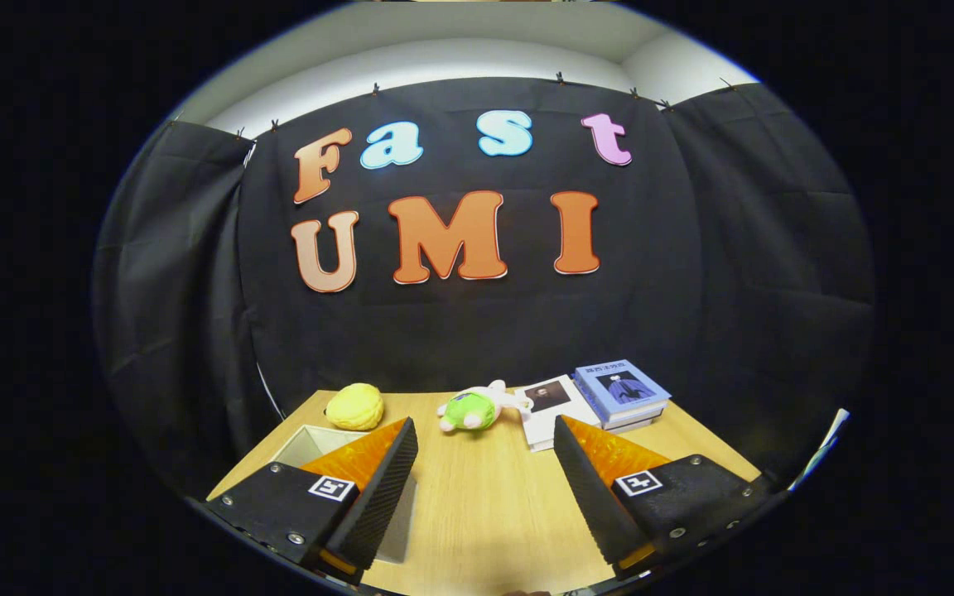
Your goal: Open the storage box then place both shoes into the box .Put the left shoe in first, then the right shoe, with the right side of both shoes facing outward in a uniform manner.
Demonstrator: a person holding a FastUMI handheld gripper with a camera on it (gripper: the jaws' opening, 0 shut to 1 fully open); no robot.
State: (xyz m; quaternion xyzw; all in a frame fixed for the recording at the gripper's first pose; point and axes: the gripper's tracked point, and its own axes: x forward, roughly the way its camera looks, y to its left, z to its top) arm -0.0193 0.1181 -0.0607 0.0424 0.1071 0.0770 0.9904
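Observation:
My gripper [485,439] is open, its two fingers spread wide above the wooden table [485,505] with nothing between them. A white box-like container [311,443] lies on the table under and beyond the left finger [378,488], mostly hidden by it; I cannot tell whether it is the storage box or whether it is open.
At the table's far edge lie a yellow round soft object [354,406], a green and white plush toy [477,408] and a small stack of books [601,397] to the right. Black cloth walls close the booth behind and on both sides.

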